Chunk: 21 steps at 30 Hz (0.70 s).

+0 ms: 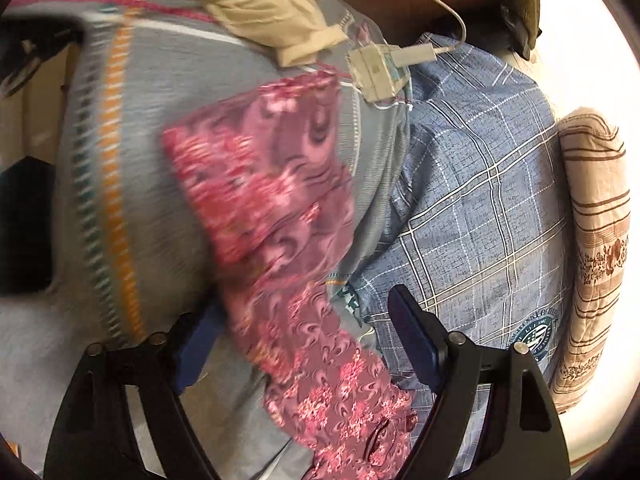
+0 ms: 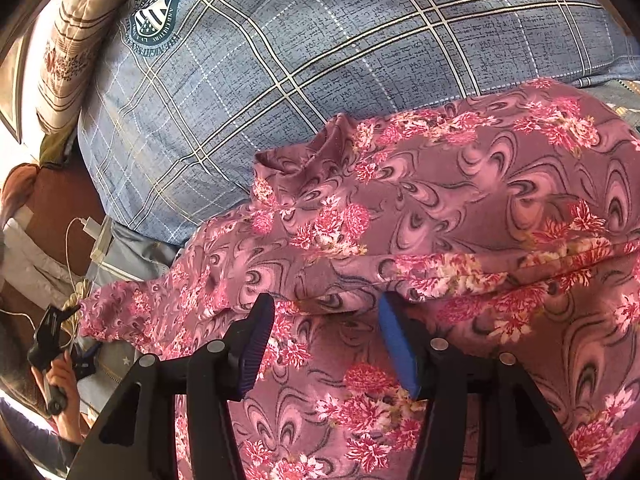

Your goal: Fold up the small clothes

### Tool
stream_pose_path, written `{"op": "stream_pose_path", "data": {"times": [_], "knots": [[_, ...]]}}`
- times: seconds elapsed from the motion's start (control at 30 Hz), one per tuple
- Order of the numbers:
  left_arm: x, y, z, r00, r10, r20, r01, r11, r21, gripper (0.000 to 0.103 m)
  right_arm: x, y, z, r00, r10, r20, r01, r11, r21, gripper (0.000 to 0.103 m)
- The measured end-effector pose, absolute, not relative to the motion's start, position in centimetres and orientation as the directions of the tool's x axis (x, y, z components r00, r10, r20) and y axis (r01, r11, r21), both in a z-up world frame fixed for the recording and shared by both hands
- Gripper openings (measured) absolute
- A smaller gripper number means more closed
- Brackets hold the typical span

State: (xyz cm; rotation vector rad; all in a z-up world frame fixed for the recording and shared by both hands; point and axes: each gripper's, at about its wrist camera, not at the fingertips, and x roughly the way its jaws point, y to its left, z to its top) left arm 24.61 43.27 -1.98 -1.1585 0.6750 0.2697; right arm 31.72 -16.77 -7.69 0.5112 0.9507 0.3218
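A pink floral garment (image 1: 276, 208) lies on a grey striped bedsheet (image 1: 160, 152), blurred in the left wrist view. My left gripper (image 1: 304, 320) is open, its jaws wide apart with the garment's near end lying between them. In the right wrist view the same garment (image 2: 440, 208) fills the foreground, bunched in folds. My right gripper (image 2: 326, 320) is open just above the cloth, its blue pads (image 2: 396, 344) either side of a fold. The left gripper also shows in the right wrist view (image 2: 56, 328), held in a hand at the far left.
A blue plaid pillow (image 1: 480, 184) lies right of the garment, and it also shows in the right wrist view (image 2: 300, 48). A beige striped pillow (image 1: 596, 248) is beyond it. A white charger with cable (image 1: 380, 68) and a cream cloth (image 1: 272, 8) lie at the far end.
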Motion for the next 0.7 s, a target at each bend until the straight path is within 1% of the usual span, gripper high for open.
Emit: {"op": "stream_pose_path", "data": {"times": [0.03,0.07,0.1,0.13,0.23,0.33,0.43,0.5,0.57,0.7], "knots": [[25.0,43.5,-2.1,0.77,-0.142,-0.622,-0.531,0.399,-0.748,0.046,31.7,-16.8,-7.7,0.548,0.479,-0.686,-0.042,0.834,0.55,0.056],[25.5,43.8,-2.5,0.765,-0.158,-0.624,-0.528,0.401,-0.749,0.033,31.7,-16.9,-7.7,0.548,0.481,-0.684,-0.042,0.833,0.552,0.056],[25.8,44.1,-3.0,0.76,-0.175,-0.625,-0.529,0.392,-0.753,0.011,31.7,-17.0,-7.7,0.549,0.485,-0.681,-0.044,0.83,0.555,0.056],[25.9,44.5,-3.6,0.755,-0.191,-0.627,-0.535,0.374,-0.758,0.006,31.7,-17.0,-7.8,0.549,0.488,-0.678,-0.045,0.828,0.559,0.056],[25.3,44.9,-4.6,0.767,-0.207,-0.607,-0.524,0.343,-0.78,0.004,31.7,-17.2,-7.8,0.551,0.495,-0.672,-0.053,0.824,0.564,0.056],[24.6,43.2,-2.8,0.777,-0.186,-0.602,-0.49,0.421,-0.763,0.004,31.7,-17.2,-7.9,0.557,0.495,-0.667,-0.062,0.826,0.561,0.056],[25.1,39.5,0.7,0.787,-0.18,-0.59,-0.422,0.541,-0.727,0.004,31.7,-17.1,-7.7,0.56,0.487,-0.67,-0.062,0.832,0.552,0.056],[25.6,36.2,3.3,0.794,-0.2,-0.574,-0.356,0.612,-0.707,0.004,31.4,-17.4,-7.3,0.571,0.48,-0.666,-0.051,0.831,0.554,0.055],[26.3,32.8,5.5,0.795,-0.229,-0.561,-0.292,0.666,-0.686,0.004,30.7,-17.9,-6.7,0.595,0.475,-0.648,-0.045,0.825,0.563,0.057],[27.9,26.0,8.2,0.781,-0.283,-0.556,-0.181,0.75,-0.636,0.004,29.1,-19.3,-5.3,0.628,0.454,-0.632,-0.064,0.84,0.539,0.057]]}}
